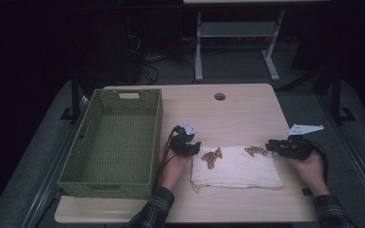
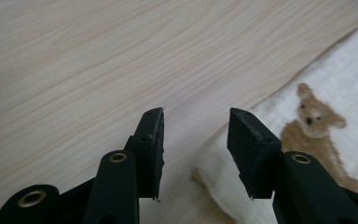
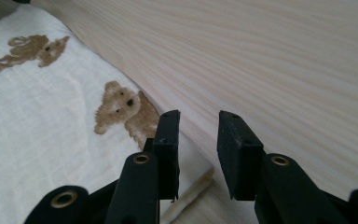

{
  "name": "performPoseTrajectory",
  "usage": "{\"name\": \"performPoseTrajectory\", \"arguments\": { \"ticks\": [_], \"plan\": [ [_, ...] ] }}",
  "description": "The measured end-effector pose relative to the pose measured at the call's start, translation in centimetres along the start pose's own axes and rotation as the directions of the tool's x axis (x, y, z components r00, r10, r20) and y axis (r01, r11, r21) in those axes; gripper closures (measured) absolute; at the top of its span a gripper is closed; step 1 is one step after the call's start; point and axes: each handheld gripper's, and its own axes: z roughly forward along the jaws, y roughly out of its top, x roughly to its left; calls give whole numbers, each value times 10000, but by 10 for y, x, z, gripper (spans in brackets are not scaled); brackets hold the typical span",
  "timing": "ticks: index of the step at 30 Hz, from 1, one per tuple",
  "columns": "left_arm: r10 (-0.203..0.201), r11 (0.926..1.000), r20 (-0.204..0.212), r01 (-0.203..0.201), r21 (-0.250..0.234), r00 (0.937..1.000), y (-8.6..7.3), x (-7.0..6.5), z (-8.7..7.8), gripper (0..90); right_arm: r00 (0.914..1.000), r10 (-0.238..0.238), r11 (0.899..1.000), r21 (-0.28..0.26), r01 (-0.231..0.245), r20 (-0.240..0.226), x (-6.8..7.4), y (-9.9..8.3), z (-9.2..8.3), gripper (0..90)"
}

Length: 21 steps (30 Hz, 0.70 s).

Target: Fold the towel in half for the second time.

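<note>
Dim room, pale bench (image 1: 247,107), both tools apart at far corners of folded bear cloth (image 1: 237,168): left tool (image 1: 193,148), right tool (image 1: 272,146); approach step, next probably clamp corners.

sleeves (image 1: 157,204): dark plaid | left gripper (image 1: 190,148): black, 2 jaws, brass rivets | plate (image 1: 305,128): grey, 3-cornered

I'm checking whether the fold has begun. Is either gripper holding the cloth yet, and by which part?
Nothing is held. The left gripper and right gripper stand open at the far corners of the white cloth, with nothing between their pads.
</note>
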Motion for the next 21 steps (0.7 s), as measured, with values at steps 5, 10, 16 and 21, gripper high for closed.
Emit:
{"name": "performPoseTrajectory", "arguments": {
  "ticks": [5, 10, 16, 21],
  "plan": [
    [-139, 9998, -31, 140, 139, 9999, -3, 1, 5, 558, 10000, 82, 9995, 303, -82, 18, -4, -7, 3, 687],
    [-181, 9995, -5, 181, 266, 9998, -7, 1, 8, 564, 10000, 36, 9986, 520, -37, 19, 0, -8, 7, 796],
    [-64, 9989, 140, 58, 455, 9999, -9, 1, 13, 612, 10000, -19, 9986, 530, 17, 34, 3, -8, 7, 837],
    [17, 9975, 469, -51, 711, 9989, -10, 0, 15, 690, 9999, -102, 9982, 599, 98, 64, 3, -8, 7, 844]
  ]
}}
